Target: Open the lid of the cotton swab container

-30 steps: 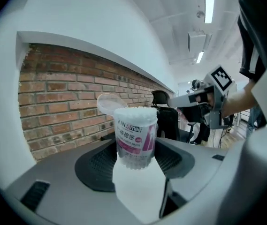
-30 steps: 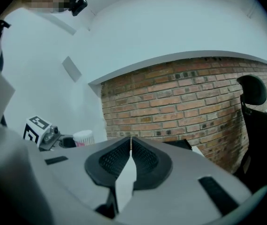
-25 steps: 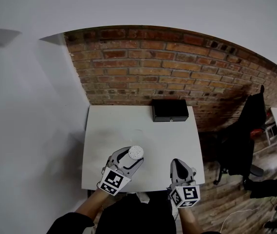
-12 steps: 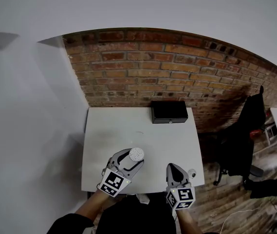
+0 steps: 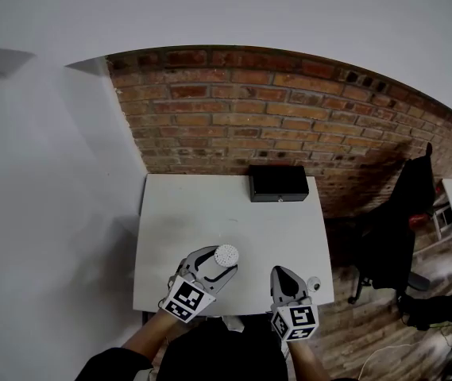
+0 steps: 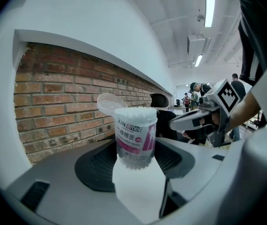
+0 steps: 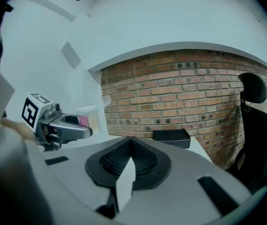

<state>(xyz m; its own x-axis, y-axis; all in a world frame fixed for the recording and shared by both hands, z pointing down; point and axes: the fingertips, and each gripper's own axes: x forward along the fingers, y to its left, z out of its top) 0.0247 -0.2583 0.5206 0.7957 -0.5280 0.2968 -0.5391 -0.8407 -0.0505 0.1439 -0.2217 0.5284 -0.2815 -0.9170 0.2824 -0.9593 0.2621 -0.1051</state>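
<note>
1. The left hand-held gripper holds the cotton swab container upright between its jaws, near the front edge of the white surface.
2. The lid is flipped open and tilts back.
3. The right hand-held gripper is closed tight and empty.
4. A black box sits at the far edge.
</note>
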